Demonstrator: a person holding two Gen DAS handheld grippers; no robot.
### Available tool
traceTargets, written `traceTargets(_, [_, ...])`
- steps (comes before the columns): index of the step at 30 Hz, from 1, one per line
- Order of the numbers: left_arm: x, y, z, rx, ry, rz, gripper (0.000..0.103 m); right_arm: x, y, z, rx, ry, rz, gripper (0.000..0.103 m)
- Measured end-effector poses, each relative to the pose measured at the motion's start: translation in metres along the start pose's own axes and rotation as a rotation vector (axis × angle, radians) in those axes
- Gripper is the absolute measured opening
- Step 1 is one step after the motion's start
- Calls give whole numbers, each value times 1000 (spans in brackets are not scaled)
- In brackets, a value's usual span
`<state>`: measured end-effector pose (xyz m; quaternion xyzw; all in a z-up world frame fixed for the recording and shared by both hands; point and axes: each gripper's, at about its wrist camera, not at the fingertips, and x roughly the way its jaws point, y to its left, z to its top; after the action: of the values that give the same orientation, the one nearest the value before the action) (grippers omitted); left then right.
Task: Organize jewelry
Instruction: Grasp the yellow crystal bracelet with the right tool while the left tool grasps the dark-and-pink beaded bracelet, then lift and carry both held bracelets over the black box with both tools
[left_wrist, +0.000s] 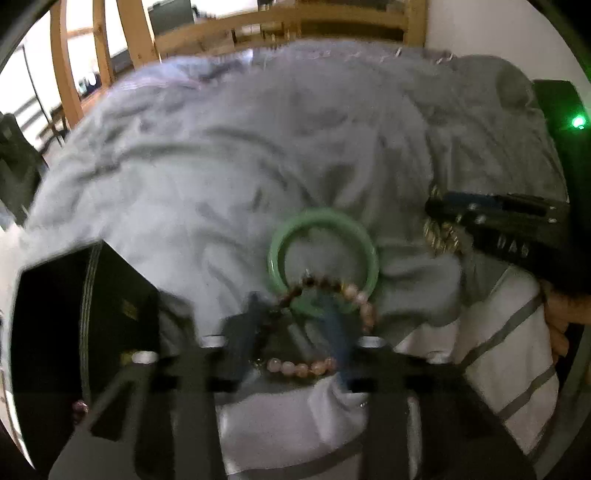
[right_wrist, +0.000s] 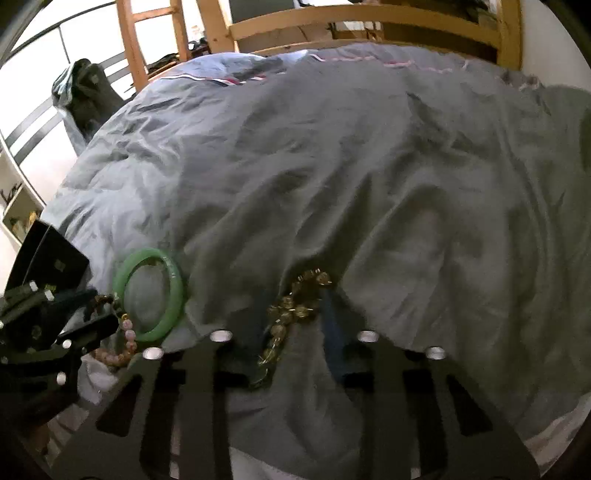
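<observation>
A bracelet of pink and brown beads (left_wrist: 317, 365) lies on the grey duvet (left_wrist: 221, 166) and overlaps a green bangle (left_wrist: 275, 254). My left gripper (left_wrist: 291, 306) points down at it, its blue fingers (left_wrist: 334, 325) narrowed on the brown-bead side of the loop. From the right wrist view the left gripper (right_wrist: 94, 310) sits beside the bangle (right_wrist: 177, 295), with pink beads (right_wrist: 127, 338) hanging by its tips. My right gripper (right_wrist: 301, 306) is closed in on a bunched strand of yellow crystal beads (right_wrist: 291, 299). The left wrist view shows the right gripper (left_wrist: 434, 214) with those beads (left_wrist: 445, 238) at its tips.
An open black box (left_wrist: 85, 314) stands at the duvet's left edge, and also shows as the box (right_wrist: 55, 262) in the right wrist view. A white towel with grey stripes (left_wrist: 517, 350) lies lower right. A wooden bed frame (right_wrist: 369, 18) runs behind.
</observation>
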<state>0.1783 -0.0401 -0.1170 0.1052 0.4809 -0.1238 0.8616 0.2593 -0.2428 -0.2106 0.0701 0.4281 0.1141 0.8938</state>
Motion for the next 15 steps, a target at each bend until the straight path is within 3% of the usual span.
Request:
traceTargets(1, [2, 1, -1, -9, 10, -13, 12, -1, -2, -1, 11, 0, 14, 13])
traceTargets(2, [2, 2, -1, -18, 21, -21, 9, -2, -3, -1, 16, -3, 28, 1])
traceTargets(6, [-6, 2, -3, -15, 23, -44, 8, -16, 0, 0, 33, -61, 132, 1])
traceTargets(11, [-22, 10, -6, -31, 0, -77, 8, -44, 9, 8, 16, -173, 169, 1])
traceTargets(15, [-30, 13, -3, -43, -17, -81, 8, -51, 9, 9, 28, -192, 185, 1])
